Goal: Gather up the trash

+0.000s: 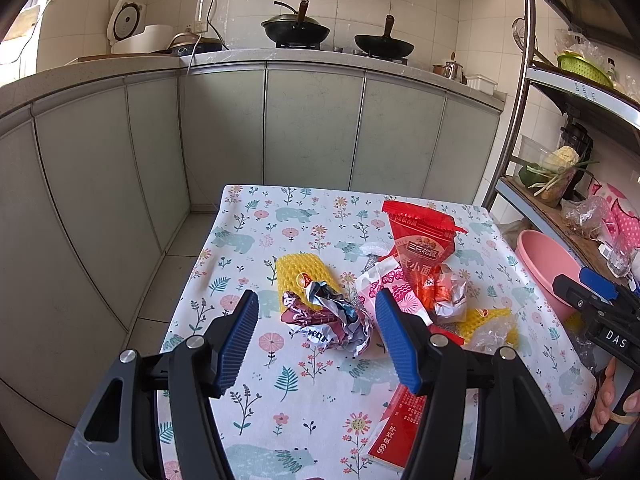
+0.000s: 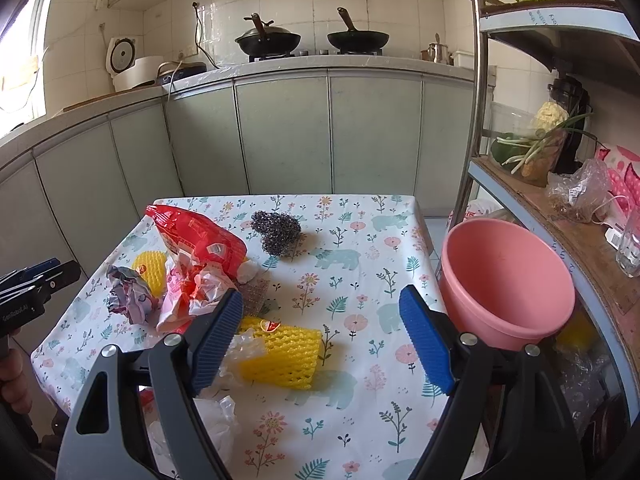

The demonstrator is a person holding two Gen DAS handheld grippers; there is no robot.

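Observation:
Trash lies on a floral-cloth table (image 1: 280, 400). My left gripper (image 1: 316, 300) is open, its fingers either side of a crumpled foil wrapper (image 1: 332, 320), above it. Behind the wrapper lies a yellow foam fruit net (image 1: 300, 276). A red snack bag (image 1: 420, 248) and crumpled pink-white wrappers (image 1: 384, 284) lie to the right. My right gripper (image 2: 320, 300) is open over a second yellow foam net (image 2: 280, 354) with clear plastic (image 2: 244, 344) beside it. The red bag (image 2: 200, 236), the foil wrapper (image 2: 128, 296) and a steel scourer (image 2: 276, 228) show in the right wrist view.
A pink plastic basin (image 2: 504, 280) stands just off the table's right edge, also in the left wrist view (image 1: 548, 268). A red medicine box (image 1: 396, 432) lies near the front. A shelf rack (image 2: 560, 208) stands on the right; kitchen cabinets (image 1: 312, 128) stand behind.

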